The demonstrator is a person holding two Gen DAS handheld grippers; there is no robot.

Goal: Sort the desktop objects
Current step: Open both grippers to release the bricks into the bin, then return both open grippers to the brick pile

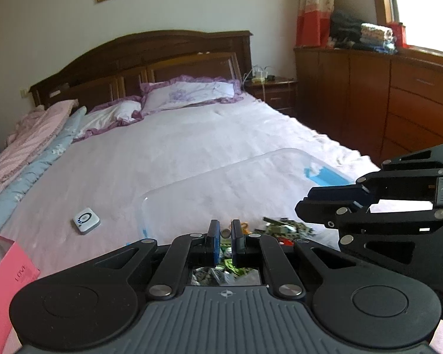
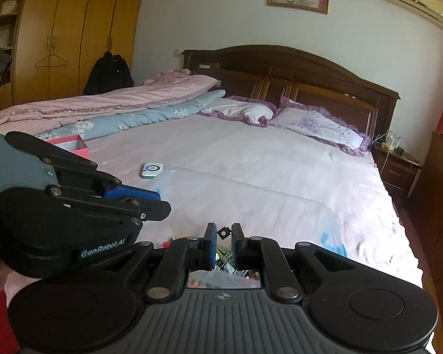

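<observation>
Dropping a small piece looks like the main risk. The left gripper (image 1: 225,227) has its jaws nearly together with only a thin gap, and a little round grey bit (image 1: 226,233) shows in that gap. Can't tell if it's pinched or just lying behind. Same w/ the right gripper (image 2: 224,237): narrow gap, and a tiny black square piece (image 2: 224,232) sits corner-on between the pads. It may be held only by its corners, so any twist or loosening could flick it onto the sheet, where it'd be hard to find. Second risk: the 2 grippers hang very close together, the right one crossing just in front & to the right of the left one, so the linkages could knock each other and jolt whatever is held. Third: the bed (image 1: 162,153) is soft, so pressing down on the tub could tip it or shift what's inside. As for position, the pile of small mixed bits (image 1: 283,228) (green, orange, etc.) lies directly under and just ahead of both sets of fingers, inside the near end of the clear plastic tub (image 1: 280,151). The rest of the tub floor looks bare. Beyond the tub's left corner, apart from it, lies a white gadget (image 1: 86,220), and further left a pink box (image 1: 11,253), well clear of both grippers.
</observation>
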